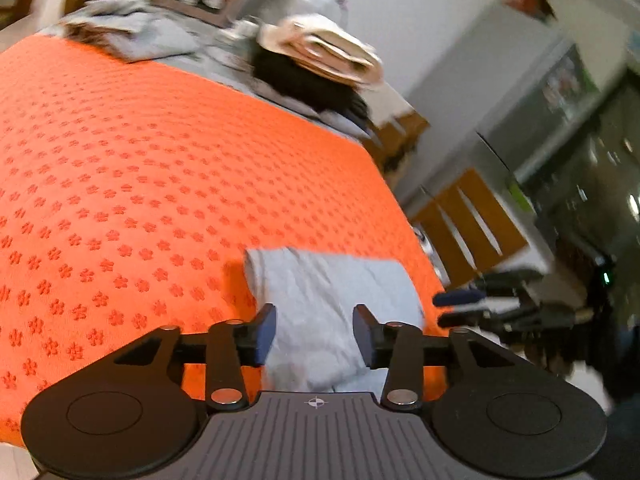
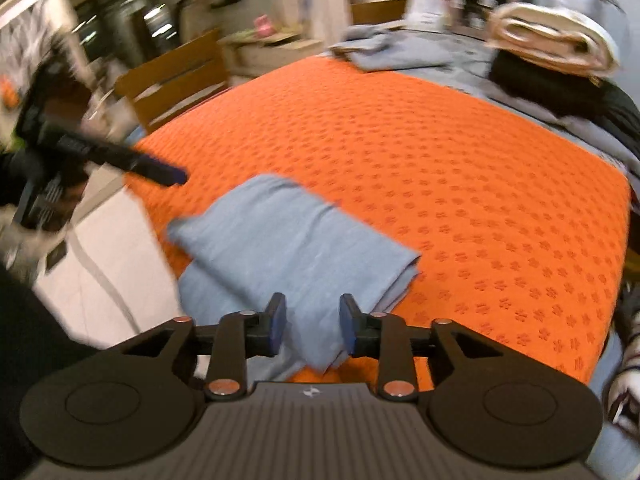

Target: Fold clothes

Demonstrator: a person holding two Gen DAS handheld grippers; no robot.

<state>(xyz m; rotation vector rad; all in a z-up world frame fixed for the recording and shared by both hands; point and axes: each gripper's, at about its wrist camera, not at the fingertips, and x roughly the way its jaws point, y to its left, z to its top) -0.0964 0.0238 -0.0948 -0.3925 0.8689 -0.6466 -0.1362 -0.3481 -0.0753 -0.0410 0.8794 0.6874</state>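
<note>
A light blue garment (image 2: 288, 248), folded into a thick rectangle, lies on the orange flower-patterned cover (image 2: 440, 184) near its front corner. My right gripper (image 2: 313, 324) hovers over the garment's near edge with its jaws apart and no pad pressing the cloth. In the left wrist view the same garment (image 1: 332, 304) shows through the gap of my left gripper (image 1: 315, 334), which is open as well. The right gripper (image 1: 452, 309) appears at the cover's right edge in that view. The left gripper (image 2: 172, 176) reaches in from the left in the right wrist view.
At the far end of the cover lie a heap of grey-blue clothes (image 2: 392, 48) and a rolled cream blanket (image 2: 552, 40) on a black garment (image 2: 560, 88). A wooden chair (image 2: 176, 76) stands beside the left edge. A pale floor (image 2: 104, 264) lies below that corner.
</note>
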